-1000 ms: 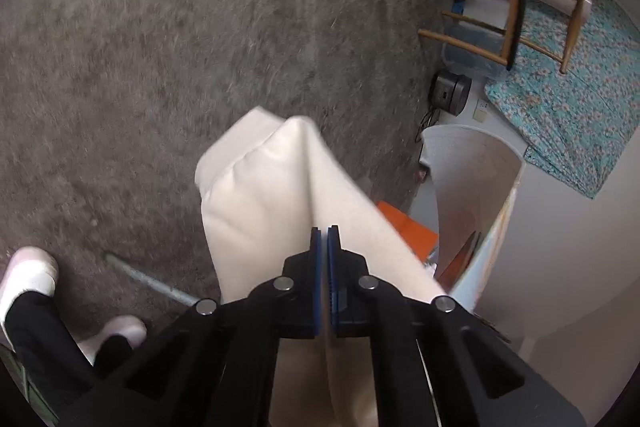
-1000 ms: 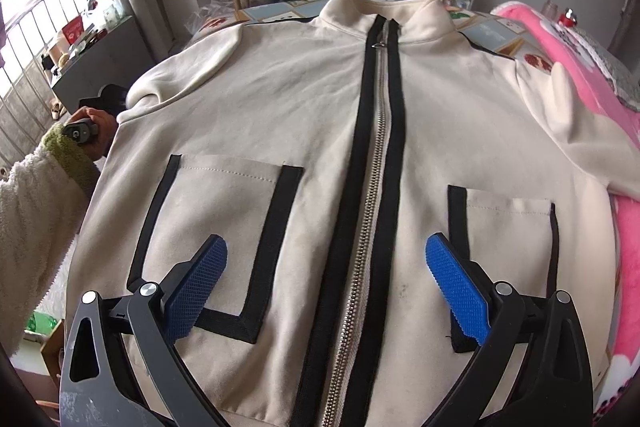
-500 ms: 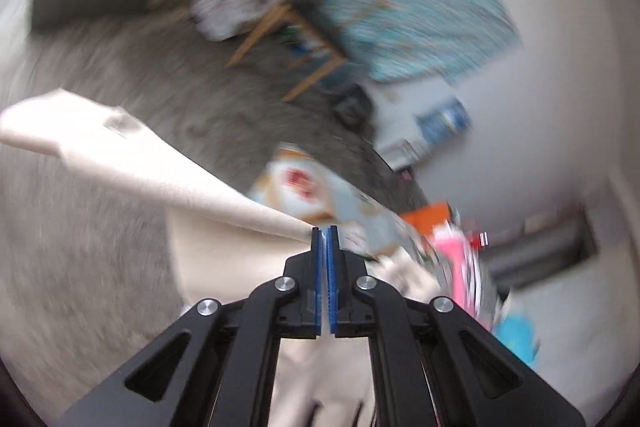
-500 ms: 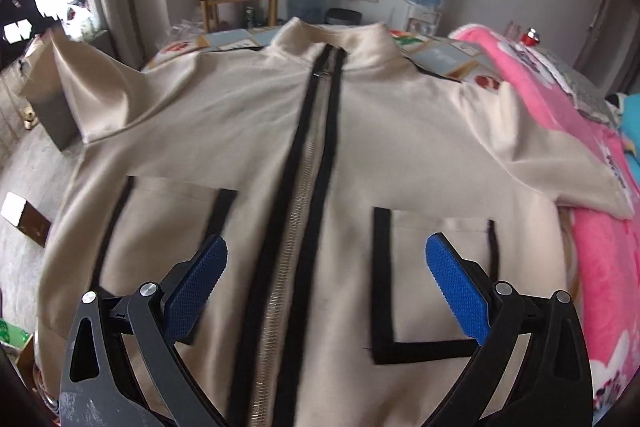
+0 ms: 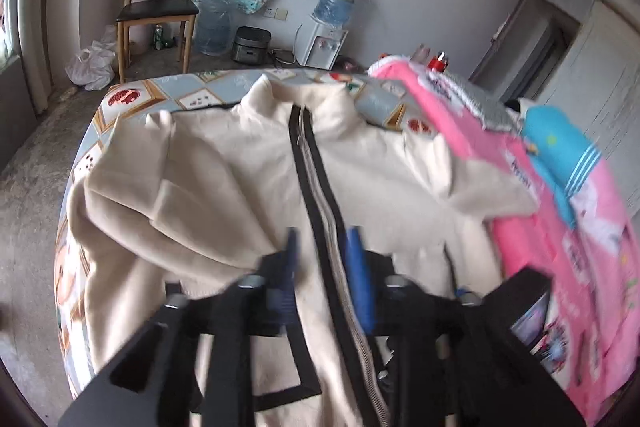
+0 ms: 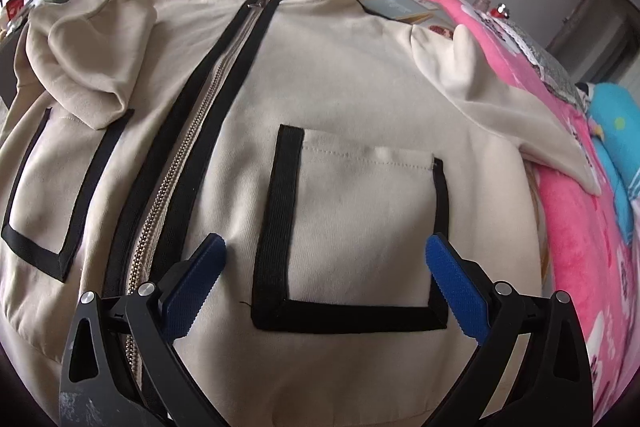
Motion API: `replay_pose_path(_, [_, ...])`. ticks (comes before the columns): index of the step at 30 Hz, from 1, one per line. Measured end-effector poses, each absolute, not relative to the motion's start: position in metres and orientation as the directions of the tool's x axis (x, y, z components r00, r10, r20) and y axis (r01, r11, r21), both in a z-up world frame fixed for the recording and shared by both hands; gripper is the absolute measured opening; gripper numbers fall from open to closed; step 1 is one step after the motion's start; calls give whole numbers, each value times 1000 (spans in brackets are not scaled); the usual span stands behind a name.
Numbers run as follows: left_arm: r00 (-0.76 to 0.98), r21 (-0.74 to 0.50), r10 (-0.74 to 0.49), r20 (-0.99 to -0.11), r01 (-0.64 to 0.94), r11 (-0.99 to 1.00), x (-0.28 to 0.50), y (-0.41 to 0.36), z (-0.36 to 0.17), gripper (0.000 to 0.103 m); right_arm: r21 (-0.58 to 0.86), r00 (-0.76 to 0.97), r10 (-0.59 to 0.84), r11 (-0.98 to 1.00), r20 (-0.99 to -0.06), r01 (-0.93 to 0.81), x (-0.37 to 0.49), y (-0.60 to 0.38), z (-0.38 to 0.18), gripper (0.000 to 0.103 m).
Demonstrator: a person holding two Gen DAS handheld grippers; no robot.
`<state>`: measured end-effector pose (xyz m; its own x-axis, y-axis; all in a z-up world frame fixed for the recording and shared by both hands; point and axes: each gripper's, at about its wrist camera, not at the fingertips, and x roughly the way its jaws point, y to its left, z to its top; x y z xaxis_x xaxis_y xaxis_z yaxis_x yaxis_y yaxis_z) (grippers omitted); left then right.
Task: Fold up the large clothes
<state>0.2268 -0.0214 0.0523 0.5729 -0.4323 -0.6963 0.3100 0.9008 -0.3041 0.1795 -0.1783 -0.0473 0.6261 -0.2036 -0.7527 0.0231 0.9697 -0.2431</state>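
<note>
Now spread zip-up on the bed (image 5: 120,99): cream jacket (image 6: 352,75), left sleeve (image 6: 92,67) folded across the chest. Left claw (image 5: 322,247) just opening, empty; right claw (image 6: 324,259) agape over the pocket. Remaining: right sleeve (image 6: 500,99), slanting away rightward, nearer the right claw.
</note>
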Motion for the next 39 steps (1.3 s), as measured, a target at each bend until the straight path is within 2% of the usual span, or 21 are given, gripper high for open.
replay_pose_path(1, [583, -281, -408, -703, 299, 912, 215, -24, 45, 60, -236, 628, -194, 972, -754, 17, 179, -179, -48, 96])
replay_pose_path(4, [600, -279, -379, -704, 256, 925, 194, -22, 30, 77, -198, 630, -153, 980, -761, -1, 183, -183, -47, 96])
replay_pose_path(9, [621, -275, -297, -725, 135, 952, 176, 10, 5, 88, 25, 603, 34, 999, -797, -23, 182, -212, -51, 96])
replay_pose_path(12, [627, -201, -217, -748, 98, 975, 168, 20, -8, 97, -14, 610, 27, 998, -792, -62, 180, -208, -53, 96])
replay_pose_path(16, [600, -134, -150, -786, 71, 988, 173, 30, -25, 98, -8, 615, 39, 997, -788, -73, 177, -208, -52, 96])
replay_pose_path(22, [559, -232, -227, -797, 63, 971, 183, 47, -49, 98, -8, 582, 92, 986, -808, -167, 180, -215, -49, 96])
replay_pose_path(24, [578, -247, -244, -779, 76, 966, 182, 51, -49, 98, 62, 545, 155, 981, -824, -185, 185, -217, -40, 96])
replay_pose_path(27, [586, -286, -278, -761, 81, 955, 179, 59, -51, 98, 173, 549, 279, 956, -788, -238, 190, -205, -9, 96])
replay_pose_path(30, [590, -325, -316, -743, 95, 941, 177, 64, -51, 98, 238, 542, 408, 903, -735, -358, 208, -163, 29, 96])
replay_pose_path(33, [589, -322, -324, -740, 114, 940, 175, 65, -51, 98, 314, 449, 528, 827, -721, -467, 245, -104, 50, 96])
replay_pose_path(36, [597, -281, -305, -741, 137, 950, 171, 62, -51, 98, 279, 413, 519, 811, -748, -514, 283, -49, 56, 96])
replay_pose_path(39, [601, -237, -275, -751, 144, 961, 170, 55, -53, 98, 268, 365, 489, 816, -792, -512, 324, -4, 53, 88])
